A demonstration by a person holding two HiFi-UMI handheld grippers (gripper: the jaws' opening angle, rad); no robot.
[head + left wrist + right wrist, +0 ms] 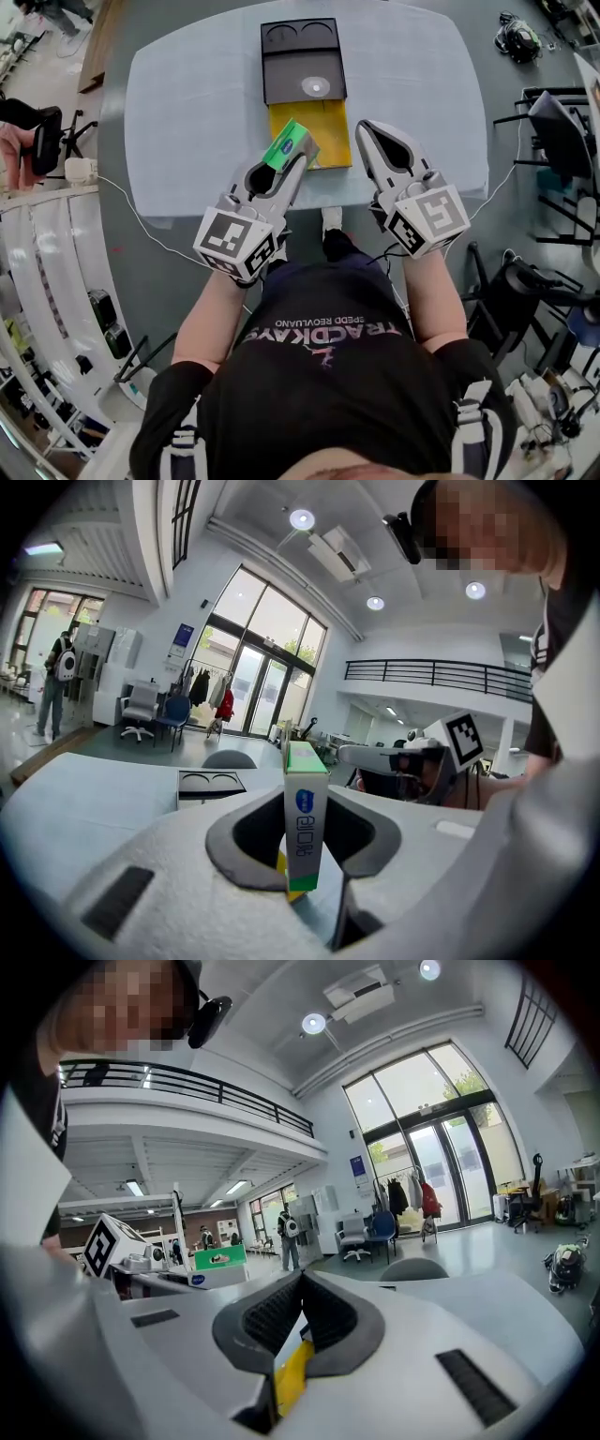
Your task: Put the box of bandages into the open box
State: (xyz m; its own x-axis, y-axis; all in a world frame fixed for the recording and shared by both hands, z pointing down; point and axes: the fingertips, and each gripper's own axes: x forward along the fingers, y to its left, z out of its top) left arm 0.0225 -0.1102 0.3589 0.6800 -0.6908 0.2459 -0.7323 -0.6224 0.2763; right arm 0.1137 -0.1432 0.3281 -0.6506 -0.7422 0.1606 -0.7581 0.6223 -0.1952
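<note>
Two tools work above the pale grey surface (pixel 187 112). My left tool (pixel 292 159) pinches the slim white-and-green cardboard box of bandages (pixel 289 142) by its lower part. It holds it in the air, seemingly over the near left edge of the open box with a yellow interior and a black lid folded back (pixel 333 131). My right tool (pixel 368 131), pressed together on nothing, hangs at that box's right side. Pick-up is done. By my reading, what is left is to centre the bandages over the yellow cavity, lower them and release.
</note>
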